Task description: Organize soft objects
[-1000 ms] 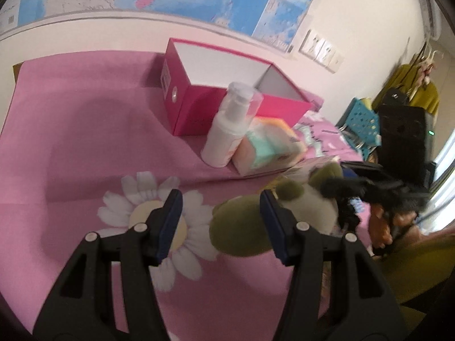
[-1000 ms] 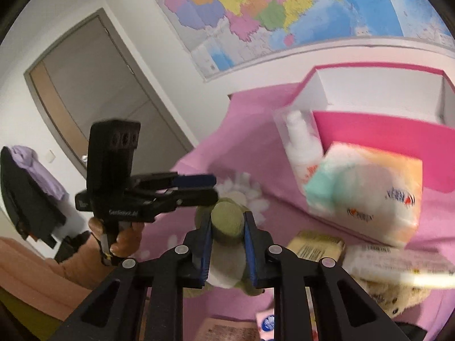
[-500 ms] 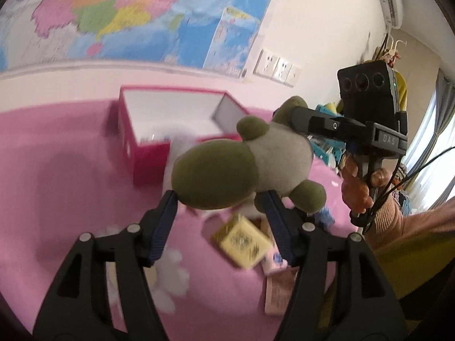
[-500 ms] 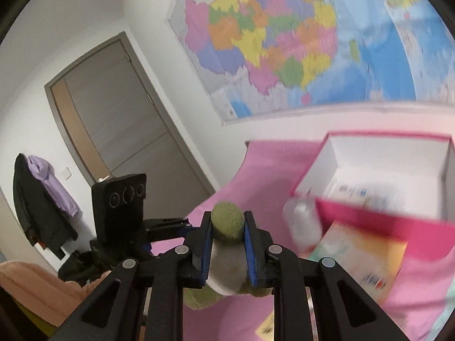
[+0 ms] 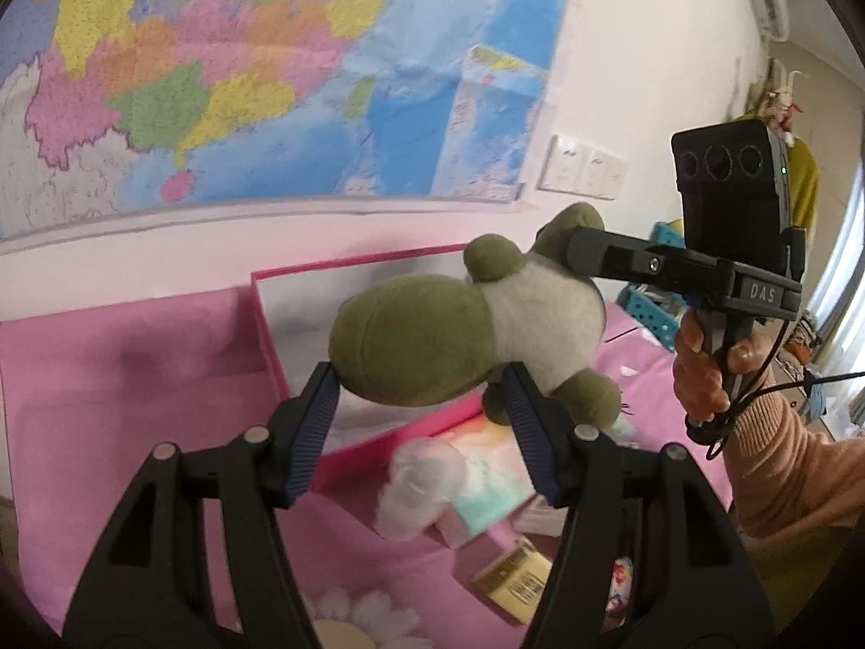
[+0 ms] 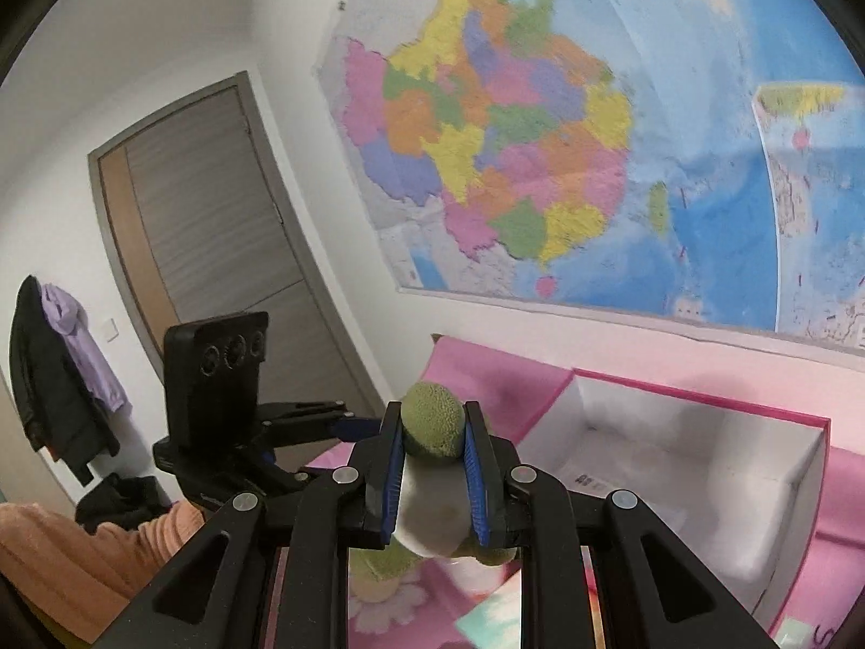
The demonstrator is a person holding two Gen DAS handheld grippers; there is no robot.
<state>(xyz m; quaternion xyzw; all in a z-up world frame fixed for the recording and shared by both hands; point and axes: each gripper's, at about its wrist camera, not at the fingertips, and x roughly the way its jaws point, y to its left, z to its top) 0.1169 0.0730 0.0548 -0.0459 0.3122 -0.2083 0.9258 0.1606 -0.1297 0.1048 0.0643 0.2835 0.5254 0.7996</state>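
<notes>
Left gripper (image 5: pixel 421 422) jaws spread, holding nothing, just under the plush toy (image 5: pixel 465 324). Toy is airborne at 12 o'clock from it, above the pink box (image 5: pixel 270 324). Right gripper (image 6: pixel 432 465), 3 o'clock side, clamped on the toy's ear. Light, squashy, non-fragile; take the body for a steadier hold.

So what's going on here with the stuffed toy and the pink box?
A person is tidying soft things with two handheld grippers. The right gripper is clamped on a green and grey plush, holding it in the air near the open pink box. The left gripper is open just below the plush, not gripping it. A tissue pack lies in front of the box.
</notes>
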